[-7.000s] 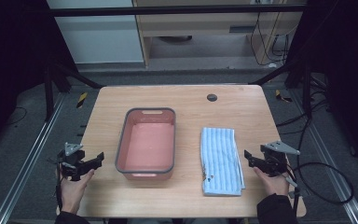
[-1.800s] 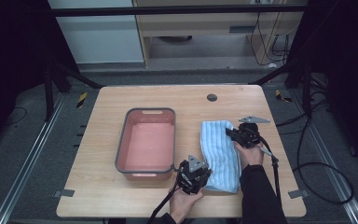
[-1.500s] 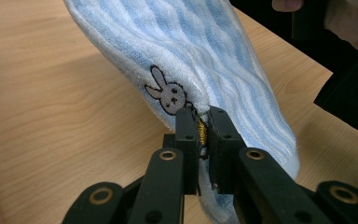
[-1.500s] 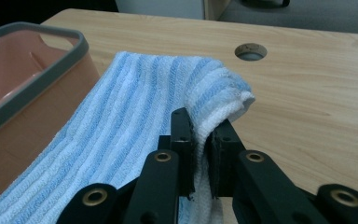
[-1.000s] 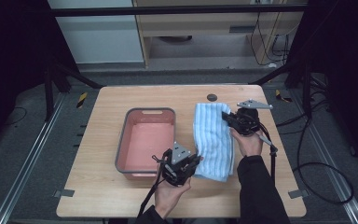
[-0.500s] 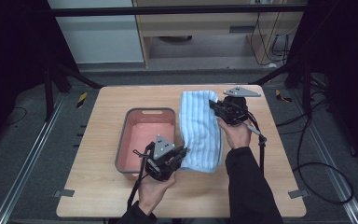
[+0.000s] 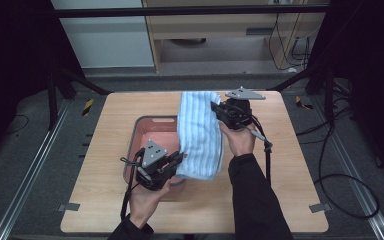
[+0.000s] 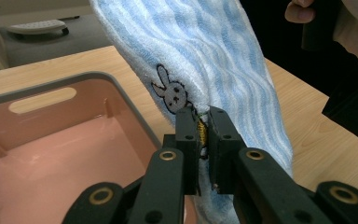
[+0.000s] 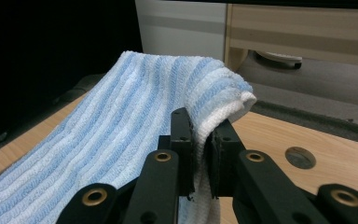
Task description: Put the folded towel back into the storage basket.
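Note:
A folded blue-and-white striped towel (image 7: 198, 131) hangs stretched in the air between my two grippers, over the right rim of the pink tub (image 7: 142, 131). My left gripper (image 7: 176, 159) is shut on the towel's near end. In the left gripper view the jaws pinch the towel (image 8: 223, 74) just below a small rabbit print (image 8: 171, 93), with the tub (image 8: 51, 140) beneath. My right gripper (image 7: 216, 108) is shut on the far end. The right gripper view has the towel (image 9: 135, 121) draping away to the left from the right gripper (image 9: 201, 140).
The tub is shallow, with a grey rim and a slot handle (image 8: 42, 100) in its far wall. A round grommet hole (image 9: 300, 157) sits in the wooden table (image 7: 290, 170) near its back edge. Bare tabletop lies right of the towel.
Both grippers came in from the table's sides, took hold of the towel's two ends, lifted it off the table and carried it left and back toward the tub.

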{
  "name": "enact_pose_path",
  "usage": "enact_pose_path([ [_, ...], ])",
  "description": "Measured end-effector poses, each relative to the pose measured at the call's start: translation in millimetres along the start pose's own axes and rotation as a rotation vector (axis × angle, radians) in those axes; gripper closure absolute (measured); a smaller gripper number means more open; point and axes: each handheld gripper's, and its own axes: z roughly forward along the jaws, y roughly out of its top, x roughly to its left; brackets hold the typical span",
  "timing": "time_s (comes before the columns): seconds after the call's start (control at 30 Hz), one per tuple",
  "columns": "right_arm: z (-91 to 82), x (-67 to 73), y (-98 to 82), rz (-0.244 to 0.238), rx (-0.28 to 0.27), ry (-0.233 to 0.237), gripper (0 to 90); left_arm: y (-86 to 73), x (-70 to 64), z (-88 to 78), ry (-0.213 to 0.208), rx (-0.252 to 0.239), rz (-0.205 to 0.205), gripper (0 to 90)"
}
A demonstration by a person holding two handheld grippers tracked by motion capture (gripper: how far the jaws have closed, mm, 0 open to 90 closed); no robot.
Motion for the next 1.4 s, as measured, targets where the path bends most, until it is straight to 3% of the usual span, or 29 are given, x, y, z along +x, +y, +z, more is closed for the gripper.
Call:
enact_pose_path([
  [0.6,37.1,41.7,14.9,-0.026,-0.001,0.053,82.6,-6.6,43.0,-30.9,0.071,-0.007,-0.046,83.9],
  [1.03,61.2,63.0,10.7,-0.018,-0.016,0.071,82.6,-15.0,60.9,-38.5,0.102,0.01,-0.065,84.0],
  [1.23,75.1,72.9,5.0,-0.023,0.003,0.082,82.6,-24.9,72.9,-36.6,0.126,0.031,-0.08,83.9],
  [1.4,85.0,78.4,-0.1,-0.028,0.024,0.086,82.6,-30.7,77.1,-34.8,0.146,0.052,-0.064,83.9],
])
